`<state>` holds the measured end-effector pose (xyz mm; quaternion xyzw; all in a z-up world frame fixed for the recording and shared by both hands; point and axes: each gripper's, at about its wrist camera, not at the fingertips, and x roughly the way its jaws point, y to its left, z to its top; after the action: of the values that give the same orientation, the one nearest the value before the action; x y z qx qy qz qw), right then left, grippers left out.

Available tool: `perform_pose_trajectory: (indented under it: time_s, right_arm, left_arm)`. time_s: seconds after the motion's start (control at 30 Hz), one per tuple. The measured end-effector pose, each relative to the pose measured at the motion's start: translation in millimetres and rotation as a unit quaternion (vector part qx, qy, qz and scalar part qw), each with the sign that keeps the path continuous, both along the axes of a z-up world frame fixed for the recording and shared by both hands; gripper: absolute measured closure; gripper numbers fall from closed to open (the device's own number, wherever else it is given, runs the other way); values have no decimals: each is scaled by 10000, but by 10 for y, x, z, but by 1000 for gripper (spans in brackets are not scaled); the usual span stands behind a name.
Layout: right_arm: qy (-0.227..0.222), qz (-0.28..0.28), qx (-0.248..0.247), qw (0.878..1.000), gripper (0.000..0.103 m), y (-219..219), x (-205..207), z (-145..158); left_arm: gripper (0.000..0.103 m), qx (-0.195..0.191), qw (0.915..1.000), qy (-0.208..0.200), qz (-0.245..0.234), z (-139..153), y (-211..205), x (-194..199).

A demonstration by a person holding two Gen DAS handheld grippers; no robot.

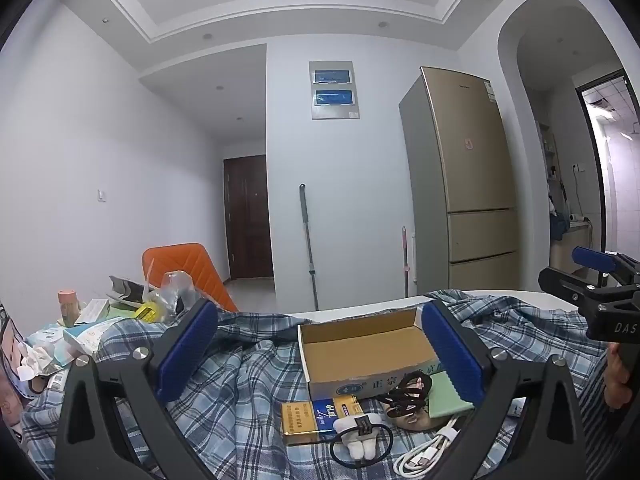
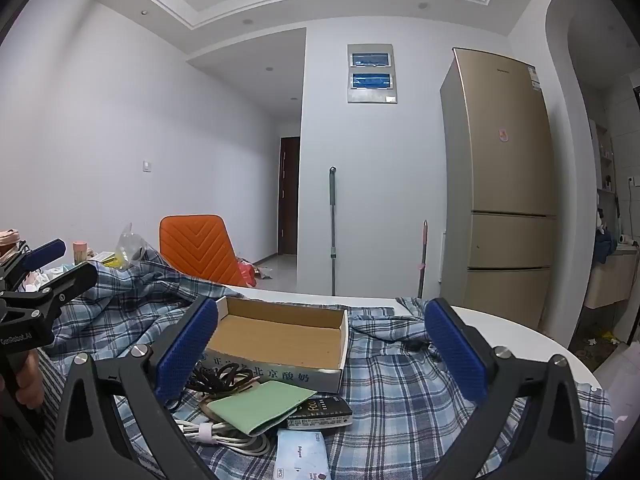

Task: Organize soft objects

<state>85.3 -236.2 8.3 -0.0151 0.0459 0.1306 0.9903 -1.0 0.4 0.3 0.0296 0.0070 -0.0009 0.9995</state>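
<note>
Two grippers hang level over a round white table (image 2: 520, 336) draped w/ a rumpled blue plaid cloth (image 1: 248, 392), both w/ jaws spread wide & nothing between the ribbed blue pads. Left gripper (image 1: 316, 352) looks across an open cardboard box (image 1: 360, 344), a shallow rectangle w/ its long axis running left-right, mouth up, printed side facing the near edge. Right gripper (image 2: 320, 352) frames the same box from the other side; seen from there it sits a bit skewed, long axis slanting down to the right. Near side of the box: a tangle of dark brown hair ties (image 1: 408, 394), a black elastic loop w/ a small white plush charm (image 1: 358, 436), a coiled white cable (image 1: 428, 452), a flat green wallet (image 2: 260, 404) lying at an angle, a gold-and-blue carton (image 1: 316, 416), a dark packet (image 2: 324, 414) & a pale blue tissue pack (image 2: 302, 456). Fingers of a hand (image 1: 616, 380) wrap the right gripper's handle. Orange chair (image 2: 196, 248) stands behind the table.
</note>
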Motion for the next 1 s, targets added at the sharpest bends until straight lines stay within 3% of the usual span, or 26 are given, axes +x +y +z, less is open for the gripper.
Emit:
perform_pose_trajectory:
  time_s: [0.07,0.37,1.0]
  right_arm:
    - [-12,-5,-4,10000,0,-2,-14,-2]
    - [-183,-128,-136,9997,0,47,-94,22]
    - [-62,-109,-184,9998,0,75,-27,-31]
  left_arm:
    - [0,-38,9998,214,1,5,10,32]
    - [0,42,9999,113,-70,23,52,118]
    - [0,60,10000,47,-56,11,-29,-10]
